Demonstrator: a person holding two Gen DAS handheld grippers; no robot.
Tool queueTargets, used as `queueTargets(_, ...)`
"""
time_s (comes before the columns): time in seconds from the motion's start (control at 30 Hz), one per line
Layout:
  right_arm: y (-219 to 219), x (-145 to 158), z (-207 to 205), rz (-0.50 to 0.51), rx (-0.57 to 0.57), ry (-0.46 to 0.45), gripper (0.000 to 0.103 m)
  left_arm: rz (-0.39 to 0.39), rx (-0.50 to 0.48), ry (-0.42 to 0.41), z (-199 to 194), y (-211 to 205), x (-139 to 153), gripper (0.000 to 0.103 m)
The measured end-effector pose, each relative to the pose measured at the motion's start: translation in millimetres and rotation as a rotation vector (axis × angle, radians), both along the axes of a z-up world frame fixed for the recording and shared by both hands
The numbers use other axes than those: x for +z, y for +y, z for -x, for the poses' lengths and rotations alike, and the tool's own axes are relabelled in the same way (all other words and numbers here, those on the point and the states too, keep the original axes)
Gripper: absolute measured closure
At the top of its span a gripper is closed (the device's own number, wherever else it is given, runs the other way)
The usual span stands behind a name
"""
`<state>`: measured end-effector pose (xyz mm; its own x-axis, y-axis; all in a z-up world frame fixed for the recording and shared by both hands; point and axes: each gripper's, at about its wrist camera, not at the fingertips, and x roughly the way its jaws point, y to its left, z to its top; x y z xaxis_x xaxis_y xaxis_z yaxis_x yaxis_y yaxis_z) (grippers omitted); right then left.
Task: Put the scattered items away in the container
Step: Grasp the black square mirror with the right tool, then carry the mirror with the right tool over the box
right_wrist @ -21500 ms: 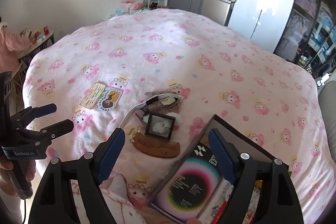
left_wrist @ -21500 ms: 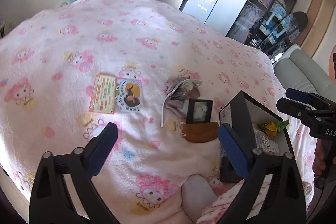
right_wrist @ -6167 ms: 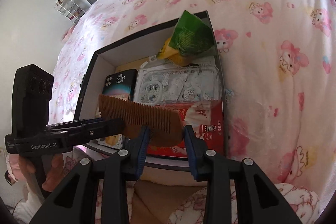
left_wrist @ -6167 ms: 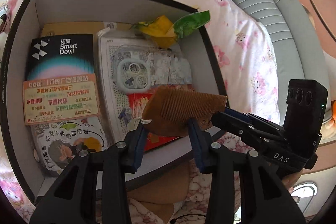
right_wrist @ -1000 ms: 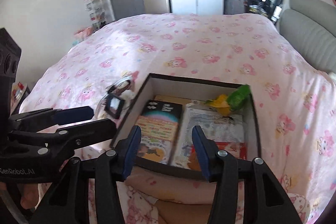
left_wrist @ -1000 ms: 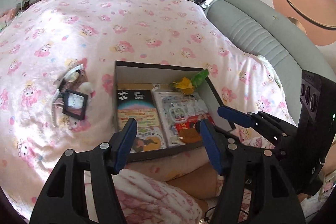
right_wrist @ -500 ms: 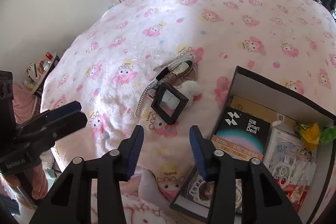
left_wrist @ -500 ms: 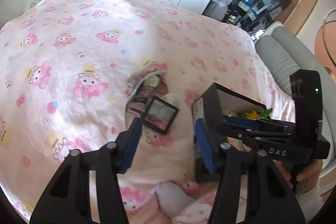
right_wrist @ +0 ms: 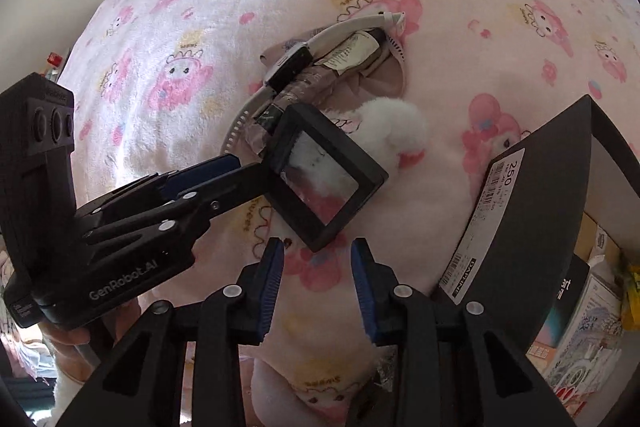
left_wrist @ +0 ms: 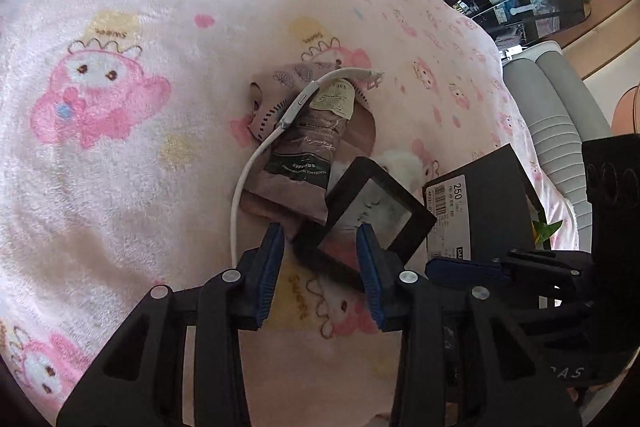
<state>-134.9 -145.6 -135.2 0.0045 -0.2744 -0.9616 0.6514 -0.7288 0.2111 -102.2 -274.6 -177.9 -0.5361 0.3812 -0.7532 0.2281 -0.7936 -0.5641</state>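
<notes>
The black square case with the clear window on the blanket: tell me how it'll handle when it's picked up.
The black square case looks rigid, so it should lift in one piece. Its window appears glossy and possibly fragile. One edge leans on the brown pouch, so it may tip or slide as the left gripper grips it.

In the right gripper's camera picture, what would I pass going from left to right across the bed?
Left gripper → black square frame → white fluffy ball → black box.
</notes>
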Motion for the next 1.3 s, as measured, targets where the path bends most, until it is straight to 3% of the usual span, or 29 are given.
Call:
queueTargets(0.07,-3,-5,3,-0.016,0.007,-0.012,0.072,-0.023,-0.010,-0.006,7,2,-7,0.066)
queueTargets(0.1,-4,-7,5,-0.026,0.012,-0.017,0.072,-0.022,-0.017,-0.009,9,4,-9,0.070)
queueTargets(0.13,-5,-11,7,-0.032,0.017,-0.028,0.072,-0.022,-0.017,-0.012,9,5,-9,0.080)
queueTargets(0.23,-7,-15,9,-0.031,0.030,-0.051,0.072,-0.027,0.008,-0.040,-2,4,-8,0.086)
queueTargets(0.33,-4,-14,5,-0.006,0.050,-0.080,0.072,-0.059,0.034,-0.097,-27,7,-6,0.089)
queueTargets(0.47,-1,-14,-6,0.005,0.087,-0.117,0.072,-0.091,0.027,-0.106,-61,16,3,0.088)
queueTargets(0.53,0,-17,-6,0.010,0.081,-0.137,0.072,-0.122,0.042,-0.109,-63,12,0,0.080)
queueTargets(0.63,-3,-22,-1,-0.003,0.064,-0.166,0.071,-0.066,0.054,-0.132,-45,7,-11,0.079)
queueTargets(0.73,0,-21,-3,0.000,0.068,-0.190,0.076,-0.035,0.061,-0.170,-37,11,-13,0.088)
queueTargets(0.9,39,33,-16,0.102,0.012,-0.110,0.077,-0.038,0.029,-0.047,-57,28,49,0.086)
queueTargets(1.1,112,119,-41,0.265,-0.061,0.035,0.077,0.009,-0.109,0.088,-57,83,145,0.086)
queueTargets(1.2,154,146,-41,0.291,-0.128,0.102,0.077,0.013,-0.200,0.092,-42,129,165,0.086)
queueTargets(1.3,209,160,-42,0.289,-0.207,0.148,0.077,0.022,-0.284,0.050,-25,186,162,0.086)
